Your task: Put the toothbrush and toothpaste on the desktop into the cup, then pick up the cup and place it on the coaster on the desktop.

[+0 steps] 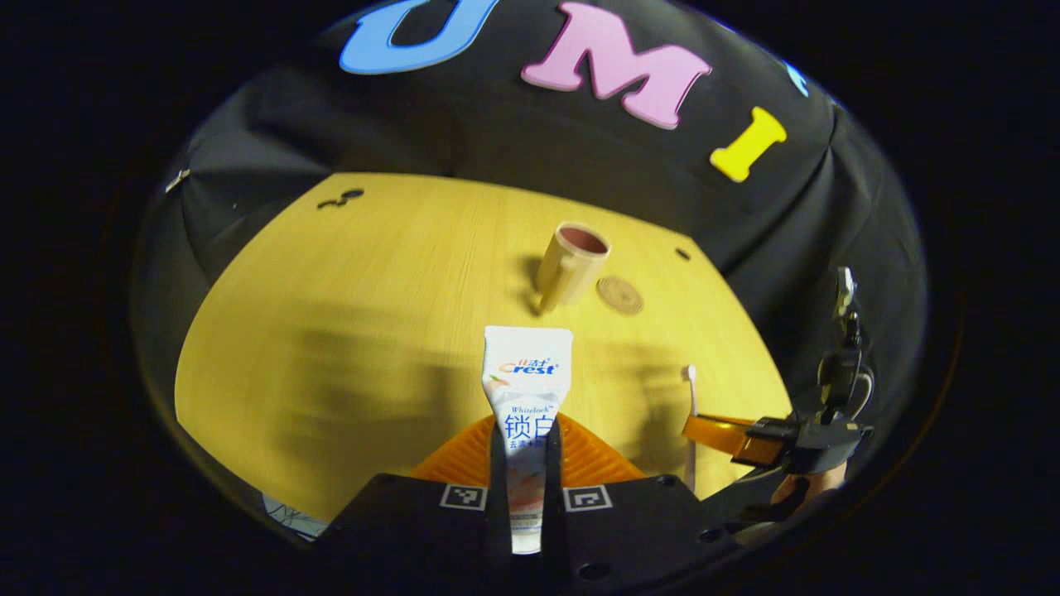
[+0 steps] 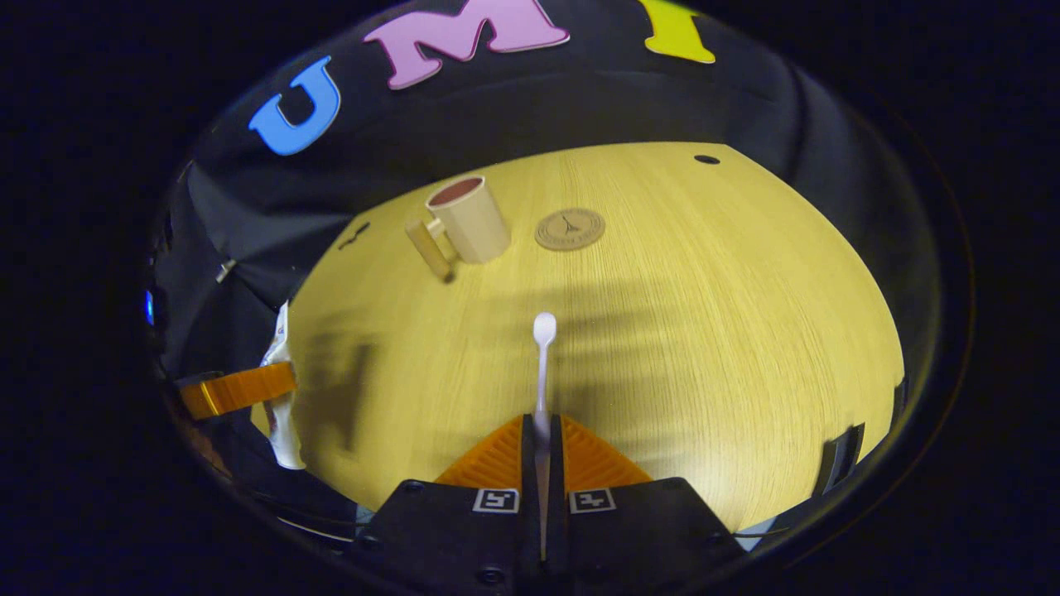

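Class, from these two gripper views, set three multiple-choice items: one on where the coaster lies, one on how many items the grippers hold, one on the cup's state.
1. Where is the coaster?
A. Under the cup
B. On the desktop beside the cup
C. In a gripper

2. How many items are held?
A. None
B. One
C. Two

3. The cup is:
A. Upright, nothing sticking out
B. Tipped over
C. Holding the toothbrush

Key: 1 B, it lies bare beside the cup. 2 C, the left gripper clamps the toothpaste and the right gripper the toothbrush. 3 A, its rim faces up.
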`<state>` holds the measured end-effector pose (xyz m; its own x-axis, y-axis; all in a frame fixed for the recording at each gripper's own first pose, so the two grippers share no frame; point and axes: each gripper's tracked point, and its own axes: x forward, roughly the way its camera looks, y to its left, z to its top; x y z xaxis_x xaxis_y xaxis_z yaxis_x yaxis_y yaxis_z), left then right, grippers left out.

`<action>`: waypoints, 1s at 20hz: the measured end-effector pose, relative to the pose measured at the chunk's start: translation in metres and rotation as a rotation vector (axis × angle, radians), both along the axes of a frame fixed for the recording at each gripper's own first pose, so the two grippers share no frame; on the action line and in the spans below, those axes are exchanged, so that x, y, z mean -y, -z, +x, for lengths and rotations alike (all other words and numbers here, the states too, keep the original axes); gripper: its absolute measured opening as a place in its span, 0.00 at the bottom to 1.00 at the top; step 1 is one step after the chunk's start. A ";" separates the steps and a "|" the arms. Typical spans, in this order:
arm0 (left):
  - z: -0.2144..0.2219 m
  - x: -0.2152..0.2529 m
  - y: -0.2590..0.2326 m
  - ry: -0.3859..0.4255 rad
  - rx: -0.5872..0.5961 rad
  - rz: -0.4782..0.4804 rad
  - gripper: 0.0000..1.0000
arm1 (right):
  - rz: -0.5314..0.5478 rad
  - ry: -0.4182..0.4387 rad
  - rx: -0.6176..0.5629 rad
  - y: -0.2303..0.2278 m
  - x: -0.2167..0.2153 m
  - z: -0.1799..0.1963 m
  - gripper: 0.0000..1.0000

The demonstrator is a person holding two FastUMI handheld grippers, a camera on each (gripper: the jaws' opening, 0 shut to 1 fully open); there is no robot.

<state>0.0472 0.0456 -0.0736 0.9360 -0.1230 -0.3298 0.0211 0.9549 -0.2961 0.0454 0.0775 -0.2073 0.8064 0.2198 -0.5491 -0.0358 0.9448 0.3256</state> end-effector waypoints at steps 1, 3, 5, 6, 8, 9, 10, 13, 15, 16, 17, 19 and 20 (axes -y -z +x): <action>0.009 0.004 -0.027 0.000 0.078 -0.014 0.19 | 0.030 0.005 0.038 -0.018 0.004 0.002 0.07; 0.025 0.008 -0.079 -0.013 0.224 -0.043 0.19 | 0.084 0.018 0.116 -0.051 0.012 0.005 0.07; 0.043 0.008 -0.120 -0.032 0.333 -0.060 0.19 | 0.105 0.013 0.170 -0.076 0.020 0.005 0.07; 0.051 0.008 -0.138 -0.037 0.371 -0.061 0.19 | 0.104 -0.002 0.191 -0.086 0.025 0.003 0.07; 0.067 0.010 -0.157 -0.043 0.420 -0.062 0.19 | 0.096 -0.036 0.212 -0.099 0.029 0.000 0.07; 0.076 0.015 -0.166 -0.041 0.447 -0.067 0.19 | 0.097 -0.049 0.219 -0.103 0.031 0.000 0.07; 0.083 0.019 -0.175 -0.034 0.475 -0.074 0.19 | 0.100 -0.053 0.229 -0.109 0.034 -0.001 0.07; 0.119 0.031 -0.192 -0.032 0.529 -0.085 0.19 | 0.120 -0.060 0.244 -0.120 0.043 -0.004 0.07; 0.153 0.039 -0.203 -0.040 0.580 -0.112 0.18 | 0.103 -0.065 0.244 -0.120 0.059 -0.008 0.07; 0.167 0.039 -0.203 -0.052 0.587 -0.112 0.18 | 0.105 -0.064 0.236 -0.117 0.065 -0.010 0.07; 0.181 0.037 -0.200 -0.066 0.584 -0.106 0.19 | 0.106 -0.058 0.231 -0.116 0.071 -0.009 0.07; 0.207 0.035 -0.188 -0.095 0.565 -0.080 0.19 | 0.096 -0.048 0.222 -0.112 0.086 -0.009 0.07; 0.222 0.033 -0.177 -0.111 0.548 -0.064 0.19 | 0.086 -0.040 0.224 -0.112 0.095 -0.009 0.07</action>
<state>0.2697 0.0126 0.1033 0.9768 -0.0175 0.2136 0.0886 0.9405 -0.3280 0.0364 -0.0178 -0.0953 0.8954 0.2924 -0.3357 -0.1531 0.9103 0.3845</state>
